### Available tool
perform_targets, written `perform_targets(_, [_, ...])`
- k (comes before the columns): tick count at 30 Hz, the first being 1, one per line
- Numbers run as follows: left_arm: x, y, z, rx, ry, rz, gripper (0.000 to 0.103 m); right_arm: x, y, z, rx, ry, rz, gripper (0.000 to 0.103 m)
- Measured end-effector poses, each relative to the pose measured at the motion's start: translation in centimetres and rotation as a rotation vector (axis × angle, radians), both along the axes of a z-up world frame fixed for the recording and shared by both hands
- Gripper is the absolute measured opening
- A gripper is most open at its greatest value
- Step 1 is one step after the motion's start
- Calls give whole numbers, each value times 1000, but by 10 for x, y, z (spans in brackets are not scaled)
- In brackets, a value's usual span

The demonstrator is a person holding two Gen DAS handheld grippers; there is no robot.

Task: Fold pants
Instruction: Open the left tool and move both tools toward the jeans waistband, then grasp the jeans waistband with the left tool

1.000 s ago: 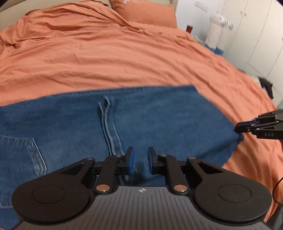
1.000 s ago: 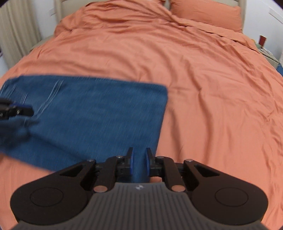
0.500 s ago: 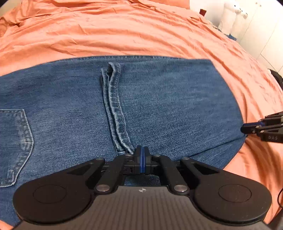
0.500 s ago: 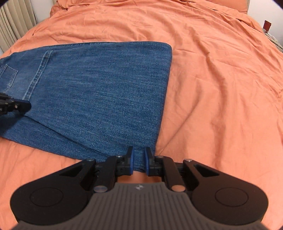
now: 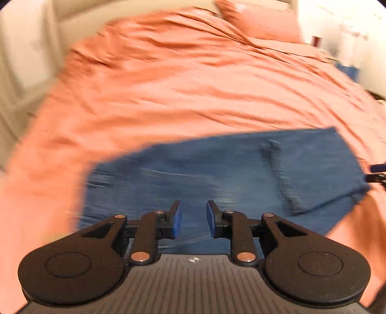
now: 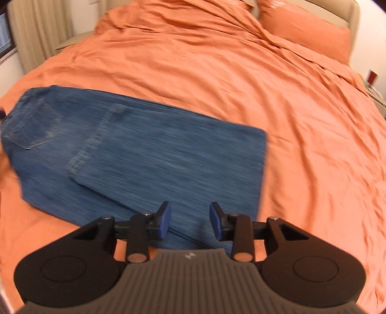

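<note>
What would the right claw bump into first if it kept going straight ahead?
Most likely the folded jeans, which lie just past the open right claw on the orange duvet. Depth is unclear.

We saw a wide bed under a rumpled orange cotton duvet (image 6: 241,79) stretching far beyond the jaws, an orange pillow (image 6: 306,36) against a beige headboard (image 6: 354,21) ahead-right, and pale beige pleated curtains (image 6: 41,26) far ahead-left.

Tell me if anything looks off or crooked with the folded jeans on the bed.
Slightly. On the jeans the folded-over leg lies askew: its hem runs diagonally, and a lower layer sticks out along the near edge. Both the left gripper and right gripper are open, holding nothing.
</note>
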State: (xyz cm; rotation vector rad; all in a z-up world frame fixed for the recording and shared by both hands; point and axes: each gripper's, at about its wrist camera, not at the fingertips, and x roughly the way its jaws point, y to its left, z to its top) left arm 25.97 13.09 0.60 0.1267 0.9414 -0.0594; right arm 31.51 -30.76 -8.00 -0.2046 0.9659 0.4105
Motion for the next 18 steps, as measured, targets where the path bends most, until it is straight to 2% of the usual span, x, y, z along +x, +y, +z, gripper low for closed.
perform_targets(6, [-7, 78, 66, 199, -52, 94, 31, 7, 71, 6, 3, -13, 77, 32])
perform_targets(8, [-4, 95, 73, 220, -58, 104, 38, 18, 95, 6, 10, -17, 99, 31])
perform_targets(10, [5, 106, 64, 188, -36, 95, 41, 27, 120, 8, 20, -26, 122, 31])
perform_targets(13, [25, 118, 32, 120, -5, 76, 41, 43, 156, 5, 13, -34, 140, 30])
perform_targets(18, [46, 121, -31, 32, 64, -1, 41, 70, 193, -13, -105, -33, 136, 24])
